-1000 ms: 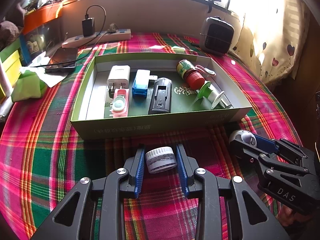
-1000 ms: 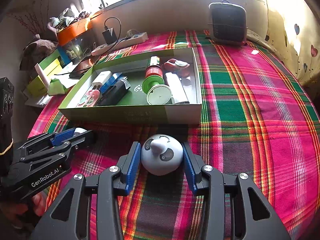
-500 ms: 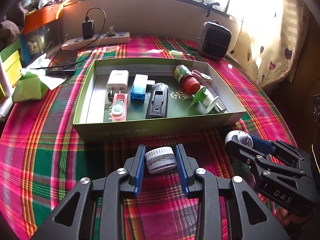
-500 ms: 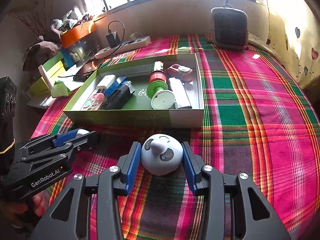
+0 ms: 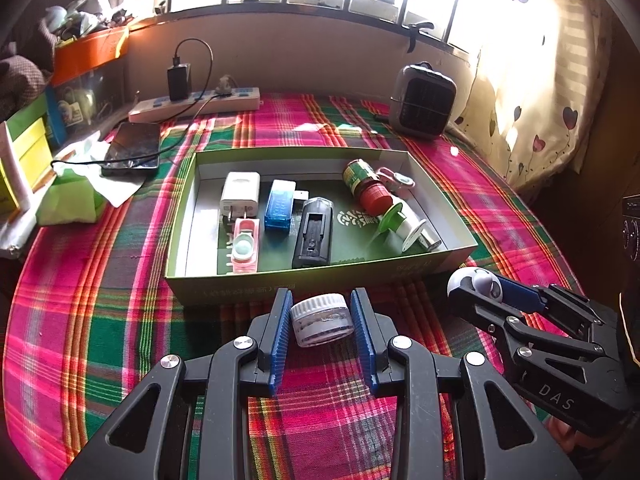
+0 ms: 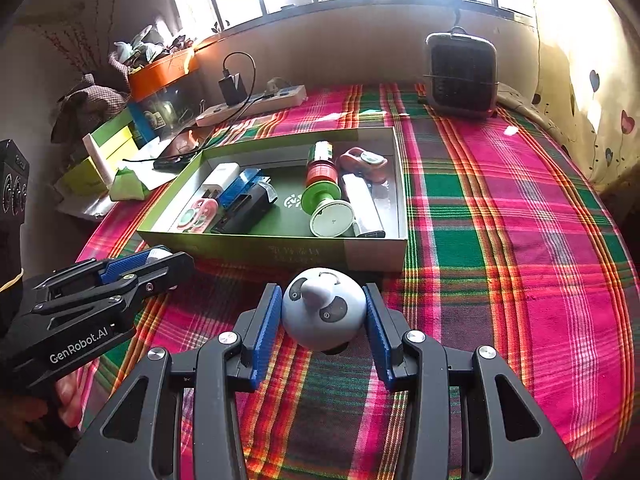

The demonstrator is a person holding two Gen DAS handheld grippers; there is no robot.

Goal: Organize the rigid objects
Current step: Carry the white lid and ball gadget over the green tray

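My left gripper [image 5: 321, 294] is shut on a small clear jar with a white ribbed cap [image 5: 322, 318], held just in front of the green box [image 5: 280, 284]. My right gripper [image 6: 322, 289] is shut on a round white panda-face toy [image 6: 324, 312], also in front of the box [image 6: 260, 248]. Each gripper shows in the other's view: the right gripper [image 5: 460, 284] at the right, the left gripper [image 6: 168, 262] at the left. Inside the box lie a white plug [image 5: 240, 194], a blue stick [image 5: 280, 206], a black device [image 5: 314, 232], a pink case [image 5: 246, 246], a red-capped bottle [image 5: 366, 184] and a green spool [image 5: 400, 220].
A plaid cloth [image 6: 500, 240] covers the table. A small grey heater [image 5: 424, 106] stands at the back right. A power strip [image 5: 196, 104] with a charger, a phone [image 5: 134, 148] and a green tissue pack [image 5: 72, 200] lie at the back left.
Both views have pulled back a little from the green box, which now looks smaller. Each gripper keeps the same hold on its object.
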